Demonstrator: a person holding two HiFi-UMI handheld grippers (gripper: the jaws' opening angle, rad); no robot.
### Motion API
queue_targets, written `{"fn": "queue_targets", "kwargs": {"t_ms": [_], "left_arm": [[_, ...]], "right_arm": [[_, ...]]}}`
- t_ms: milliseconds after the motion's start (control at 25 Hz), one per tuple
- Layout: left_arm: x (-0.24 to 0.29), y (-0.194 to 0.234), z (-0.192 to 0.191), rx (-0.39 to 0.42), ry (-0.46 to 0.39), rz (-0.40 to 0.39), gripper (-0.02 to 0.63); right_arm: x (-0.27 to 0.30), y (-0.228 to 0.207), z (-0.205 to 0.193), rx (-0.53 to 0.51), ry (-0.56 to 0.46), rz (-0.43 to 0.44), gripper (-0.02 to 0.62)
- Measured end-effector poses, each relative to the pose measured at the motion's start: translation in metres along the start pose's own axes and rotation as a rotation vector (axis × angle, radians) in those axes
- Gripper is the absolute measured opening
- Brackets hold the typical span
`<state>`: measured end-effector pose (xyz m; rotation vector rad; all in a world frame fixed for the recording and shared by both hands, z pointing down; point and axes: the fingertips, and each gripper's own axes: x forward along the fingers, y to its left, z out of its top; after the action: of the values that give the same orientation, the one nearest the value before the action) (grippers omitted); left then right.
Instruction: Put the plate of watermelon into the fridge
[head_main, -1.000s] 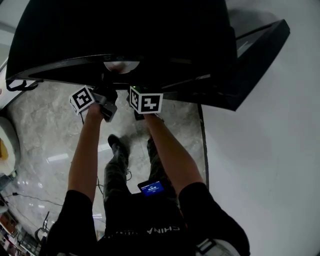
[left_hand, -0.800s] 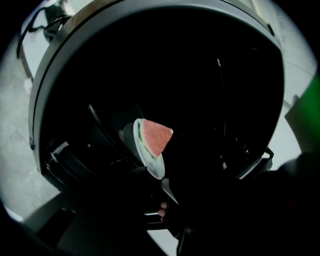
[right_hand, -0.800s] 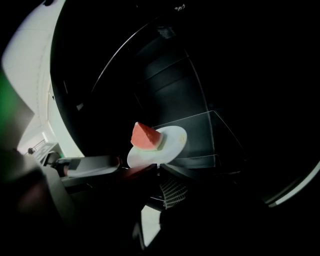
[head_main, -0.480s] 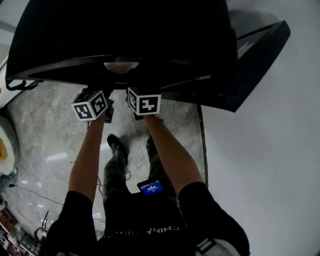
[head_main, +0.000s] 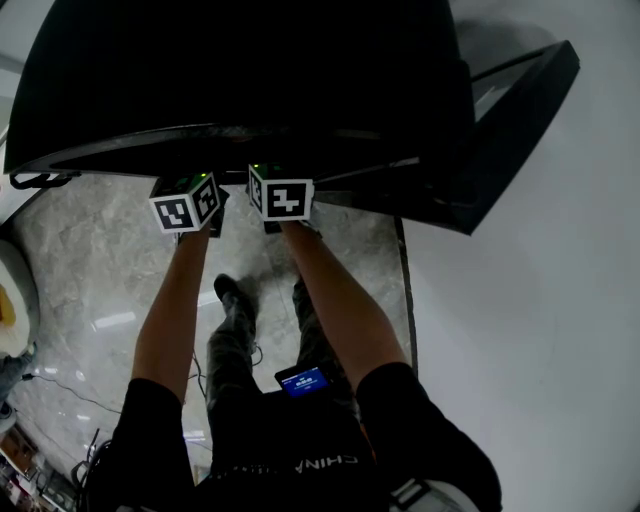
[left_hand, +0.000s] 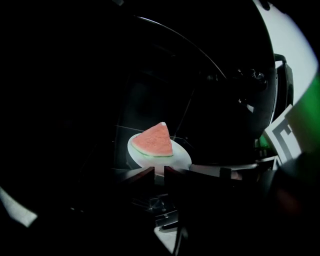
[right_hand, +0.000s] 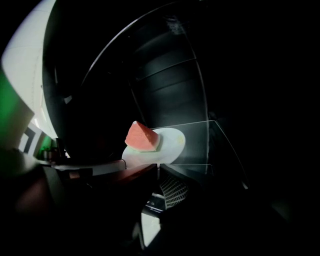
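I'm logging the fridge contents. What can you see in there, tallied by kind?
plate: 1
watermelon slice: 1
glass shelf: 1
Total: 3

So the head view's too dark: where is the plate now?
In both gripper views the plate sits near centre, inside the dark fridge on a glass shelf, the watermelon on it.

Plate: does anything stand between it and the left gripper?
Nothing visible does. The left gripper, its jaws closing, is right at the near rim of the plate; that rim shows in the gap between them.
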<state>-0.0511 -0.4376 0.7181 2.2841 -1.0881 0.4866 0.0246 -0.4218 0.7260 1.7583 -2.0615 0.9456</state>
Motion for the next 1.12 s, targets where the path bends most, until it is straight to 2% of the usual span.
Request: {"fn": "queue_targets", "kwargs": {"t_ms": [280, 440, 560, 680, 840, 960, 1120], "left_arm": [[0.009, 0.001, 0.006, 0.055, 0.022, 0.015, 0.067], [0.012, 0.002, 0.007, 0.065, 0.038, 0.012, 0.067], [0.01, 0.002, 0.006, 0.046, 0.059, 0.023, 0.067], [-0.003, -0.001, 0.009, 0.069, 0.054, 0.022, 0.067], [-0.037, -0.023, 0.037, 0.052, 0.001, -0.077, 0.025], [-0.056, -0.042, 0.062, 0.083, -0.056, -0.146, 0.012], [-0.112, -0.077, 0.055, 0.068, -0.088, -0.206, 0.012]], "right_arm": [[0.008, -0.004, 0.005, 0.019, 0.024, -0.074, 0.026], [0.008, 0.001, 0.005, 0.037, 0.06, -0.075, 0.026], [0.006, 0.0, 0.004, 0.018, 0.083, -0.071, 0.026], [-0.006, 0.003, 0.011, -0.008, 0.071, -0.057, 0.026], [-0.036, 0.022, 0.032, -0.035, 0.056, -0.021, 0.026], [-0.055, 0.039, 0.051, -0.064, 0.025, 0.047, 0.026], [-0.114, 0.055, 0.039, -0.069, 0.032, 0.113, 0.026]]}}
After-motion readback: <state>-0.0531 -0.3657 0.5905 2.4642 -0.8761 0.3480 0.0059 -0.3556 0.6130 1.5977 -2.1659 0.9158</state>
